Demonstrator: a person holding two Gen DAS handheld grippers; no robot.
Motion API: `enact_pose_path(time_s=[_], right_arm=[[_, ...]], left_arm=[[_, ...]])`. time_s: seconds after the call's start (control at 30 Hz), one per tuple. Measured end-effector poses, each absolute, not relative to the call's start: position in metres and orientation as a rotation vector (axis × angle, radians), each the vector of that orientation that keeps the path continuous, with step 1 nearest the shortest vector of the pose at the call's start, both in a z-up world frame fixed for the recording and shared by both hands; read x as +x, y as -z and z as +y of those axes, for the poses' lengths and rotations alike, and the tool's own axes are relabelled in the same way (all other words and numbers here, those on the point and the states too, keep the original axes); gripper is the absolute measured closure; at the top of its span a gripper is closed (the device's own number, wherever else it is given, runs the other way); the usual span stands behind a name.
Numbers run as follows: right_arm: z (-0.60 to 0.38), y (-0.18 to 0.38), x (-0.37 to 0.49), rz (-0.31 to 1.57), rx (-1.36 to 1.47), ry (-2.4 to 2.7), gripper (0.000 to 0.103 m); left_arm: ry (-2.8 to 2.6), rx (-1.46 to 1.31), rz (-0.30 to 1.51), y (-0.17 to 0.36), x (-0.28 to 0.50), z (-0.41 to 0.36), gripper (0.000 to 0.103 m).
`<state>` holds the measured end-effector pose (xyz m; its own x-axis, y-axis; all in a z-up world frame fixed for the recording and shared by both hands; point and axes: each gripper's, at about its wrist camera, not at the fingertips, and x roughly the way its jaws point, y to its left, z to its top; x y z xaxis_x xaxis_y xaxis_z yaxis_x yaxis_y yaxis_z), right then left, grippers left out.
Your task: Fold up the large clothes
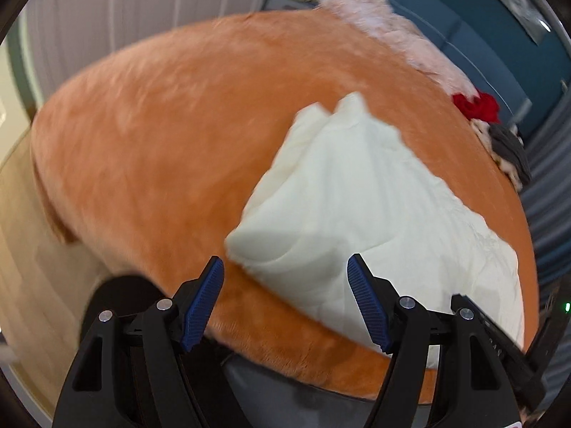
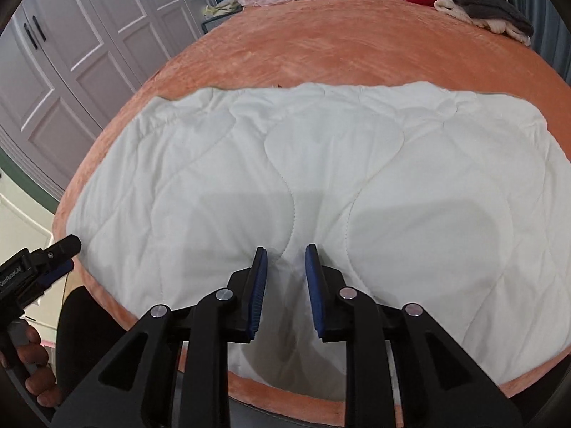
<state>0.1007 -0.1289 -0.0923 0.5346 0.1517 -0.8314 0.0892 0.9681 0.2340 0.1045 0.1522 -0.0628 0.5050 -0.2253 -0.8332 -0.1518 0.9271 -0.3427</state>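
Quilt point(image 2: 321, 178) flat on bed point(image 2: 321, 46); right gripper point(image 2: 285, 249) jaws seemingly ungripping.

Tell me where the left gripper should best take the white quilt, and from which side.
Probably the quilt's near left corner, approached from the bed's left edge: it lies flat by the orange bedcover's rim, right beside the open left gripper.

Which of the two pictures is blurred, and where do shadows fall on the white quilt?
Left wrist view: motion blur smears the white quilt and the orange bed cover; only the gripper's fingers look sharp. Right wrist view: sharp, with soft grey shadows on the quilt ahead of the fingers; fisheye bends the bed's edge.
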Motion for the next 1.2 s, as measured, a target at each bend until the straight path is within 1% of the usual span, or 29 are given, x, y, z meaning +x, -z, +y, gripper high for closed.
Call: enact_pose_path(time_s=[0.1,0.2,0.27,0.33,0.37,0.43,0.5,0.6,0.63,0.67,0.7,0.73,0.77,0.8,0.83,0.87,0.93,1.0,1.17,1.2], right_arm=[[-0.128,0.097,0.103,1.023,0.253,-0.035,0.082],[-0.126,0.101,0.105,1.033,0.249,-0.032,0.082],[-0.126,0.103,0.105,1.037,0.247,-0.029,0.082],[-0.126,0.105,0.106,1.039,0.252,-0.027,0.082],[-0.126,0.106,0.106,1.039,0.253,-0.026,0.082],[-0.125,0.106,0.106,1.039,0.252,-0.024,0.082],[-0.124,0.107,0.106,1.037,0.244,-0.022,0.082],[-0.123,0.108,0.106,1.034,0.240,-0.017,0.082],[-0.124,0.109,0.107,1.034,0.241,-0.016,0.082],[-0.125,0.108,0.106,1.035,0.241,-0.020,0.082],[-0.125,0.109,0.107,1.037,0.245,-0.021,0.082],[-0.127,0.108,0.107,1.039,0.252,-0.024,0.082],[-0.128,0.106,0.108,1.042,0.259,-0.026,0.082],[-0.129,0.103,0.107,1.045,0.271,-0.030,0.083],[-0.131,0.100,0.106,1.048,0.281,-0.032,0.084],[-0.134,0.096,0.102,1.051,0.299,-0.036,0.088],[-0.139,0.091,0.095,1.055,0.310,-0.050,0.093],[-0.142,0.087,0.085,1.062,0.311,-0.062,0.100],[-0.141,0.073,0.069,1.064,0.317,-0.096,0.101],[-0.136,0.075,0.069,1.077,0.316,-0.114,0.103]], left_arm=[[0.042,-0.511,1.091,0.079,0.109,0.160,0.034],[0.054,-0.561,1.095,0.087,0.119,0.159,0.034],[0.059,-0.599,1.106,0.092,0.126,0.159,0.025],[0.063,-0.660,1.119,0.100,0.132,0.160,0.023],[0.063,-0.700,1.127,0.106,0.134,0.162,0.018],[0.054,-0.730,1.126,0.112,0.138,0.161,0.013],[0.053,-0.717,1.123,0.110,0.141,0.154,0.010],[0.080,-0.709,1.123,0.108,0.143,0.145,0.011],[0.093,-0.710,1.125,0.107,0.144,0.140,0.016],[0.103,-0.709,1.125,0.105,0.143,0.136,0.029],[0.123,-0.710,1.118,0.101,0.143,0.133,0.035],[0.126,-0.696,1.107,0.096,0.141,0.132,0.046],[0.131,-0.683,1.098,0.092,0.140,0.132,0.060],[0.143,-0.669,1.084,0.086,0.138,0.133,0.067],[0.159,-0.663,1.072,0.079,0.136,0.135,0.077],[0.172,-0.672,1.066,0.075,0.136,0.136,0.082],[0.208,-0.705,1.048,0.064,0.130,0.146,0.085],[0.216,-0.694,1.037,0.054,0.124,0.151,0.086],[0.208,-0.644,0.987,0.030,0.107,0.172,0.086],[0.203,-0.627,0.977,0.026,0.105,0.176,0.086]])
